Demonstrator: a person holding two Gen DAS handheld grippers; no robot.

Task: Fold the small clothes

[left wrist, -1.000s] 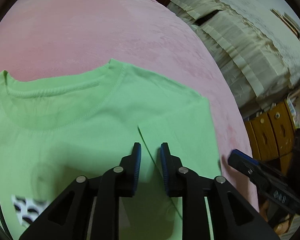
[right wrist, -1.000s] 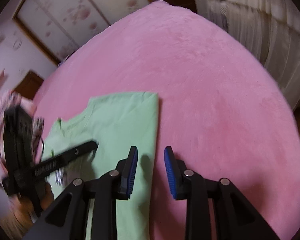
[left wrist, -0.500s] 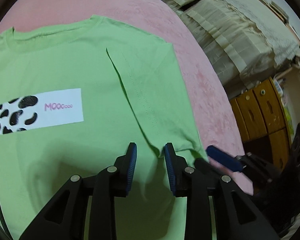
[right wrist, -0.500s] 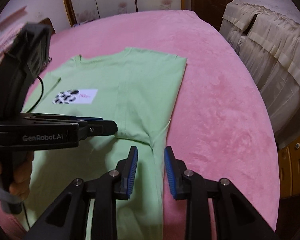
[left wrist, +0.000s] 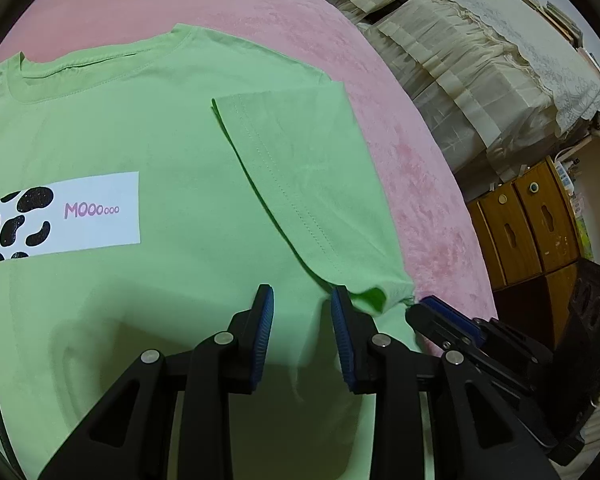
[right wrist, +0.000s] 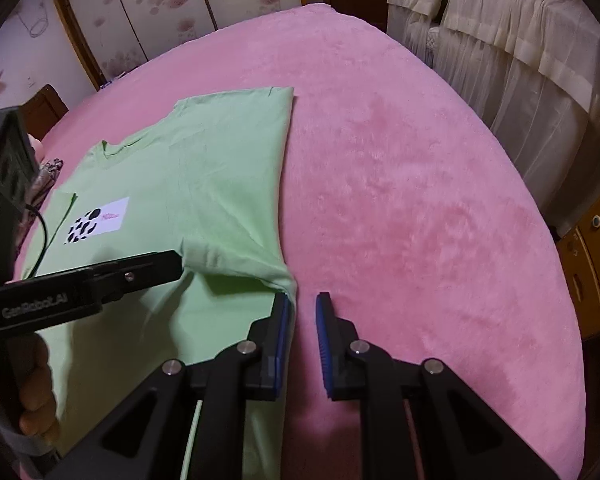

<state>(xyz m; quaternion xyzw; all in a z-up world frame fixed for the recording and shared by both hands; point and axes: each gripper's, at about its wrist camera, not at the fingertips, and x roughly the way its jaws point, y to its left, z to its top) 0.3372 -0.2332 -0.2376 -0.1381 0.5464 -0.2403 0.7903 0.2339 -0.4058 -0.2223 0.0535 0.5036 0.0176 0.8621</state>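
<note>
**Side fold: tools at the shirt's right edge**

Green shirt [right wrist: 204, 184] lies flat on the pink bed [right wrist: 420, 200], print up, right sleeve [left wrist: 312, 184] already folded in over the chest. Left tool [left wrist: 302, 328]: jaws partly apart, hovering over the cloth below the sleeve hem, nothing gripped. Right tool [right wrist: 302, 320]: jaws closing at the shirt's side edge; the edge lies against the inner pad, apparently not yet pinched. Judged step: taking hold of the right side to fold it inward. Next calls for a firm pinch before lifting.
</note>
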